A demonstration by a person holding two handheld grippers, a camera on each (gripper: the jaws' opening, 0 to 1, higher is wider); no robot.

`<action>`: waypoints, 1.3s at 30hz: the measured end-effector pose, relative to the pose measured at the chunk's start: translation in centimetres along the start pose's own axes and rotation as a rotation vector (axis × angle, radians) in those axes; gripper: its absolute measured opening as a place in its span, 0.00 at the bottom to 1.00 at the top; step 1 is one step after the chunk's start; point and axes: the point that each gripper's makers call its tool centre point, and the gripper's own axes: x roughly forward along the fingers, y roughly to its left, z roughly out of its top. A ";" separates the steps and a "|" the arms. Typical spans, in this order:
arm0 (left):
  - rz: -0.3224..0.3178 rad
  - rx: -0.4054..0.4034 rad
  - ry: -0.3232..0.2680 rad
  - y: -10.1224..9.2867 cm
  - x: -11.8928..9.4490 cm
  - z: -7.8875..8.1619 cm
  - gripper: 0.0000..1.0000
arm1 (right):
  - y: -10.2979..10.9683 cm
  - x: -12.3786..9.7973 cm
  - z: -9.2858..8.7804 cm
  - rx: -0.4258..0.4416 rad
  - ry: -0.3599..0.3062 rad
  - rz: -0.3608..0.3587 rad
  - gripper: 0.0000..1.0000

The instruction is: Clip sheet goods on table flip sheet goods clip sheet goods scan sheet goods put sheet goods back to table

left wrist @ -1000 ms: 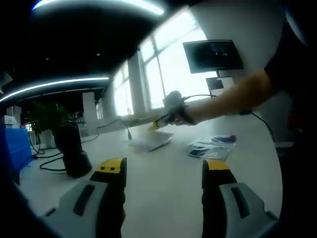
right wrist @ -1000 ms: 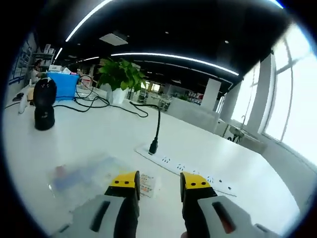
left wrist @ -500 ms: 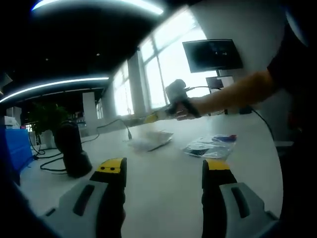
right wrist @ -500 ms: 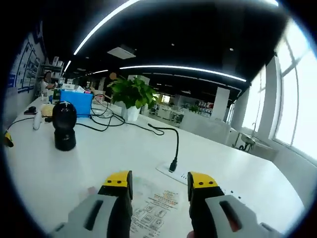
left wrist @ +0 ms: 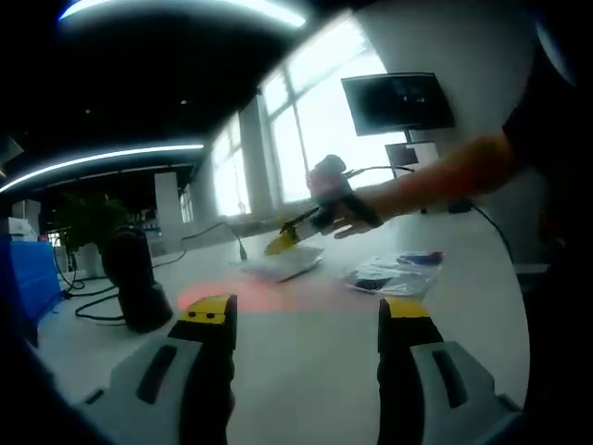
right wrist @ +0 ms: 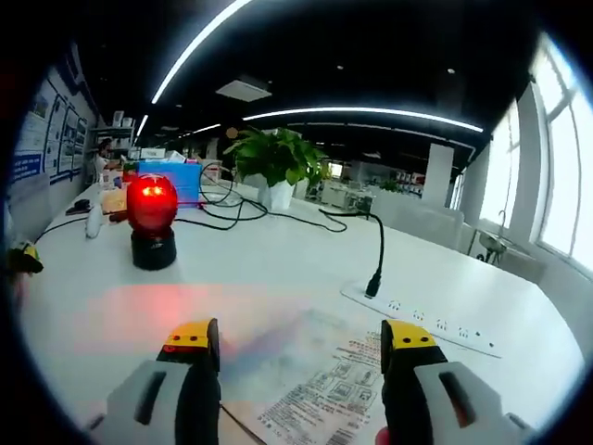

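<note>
Sheet goods [right wrist: 320,394], a clear printed packet, lay between the right gripper [right wrist: 301,336] jaws, which stood wide around it; whether it rested on the white table [right wrist: 259,269] or was lifted, I could not tell. Beyond it stood the scanner [right wrist: 152,222], glowing red, likely reading the packet's print. Left gripper [left wrist: 306,311] hung idle, jaws wide and empty, short of the scanner [left wrist: 134,283]. A second packet [left wrist: 394,273] lay farther off, beside the person's hand [left wrist: 338,209].
</note>
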 end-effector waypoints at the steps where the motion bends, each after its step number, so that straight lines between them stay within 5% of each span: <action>1: 0.000 0.000 0.000 0.0 0.0 0.0 0.54 | 0.1 0.1 -0.3 -0.003 0.007 0.003 0.69; 17: 0.000 0.002 -0.003 0.0 0.0 0.1 0.54 | -0.5 2.1 -4.1 0.091 0.108 0.024 0.75; 39: -0.004 0.000 0.013 -0.1 0.2 -0.2 0.54 | 0.4 1.9 -5.1 0.145 0.125 0.052 0.76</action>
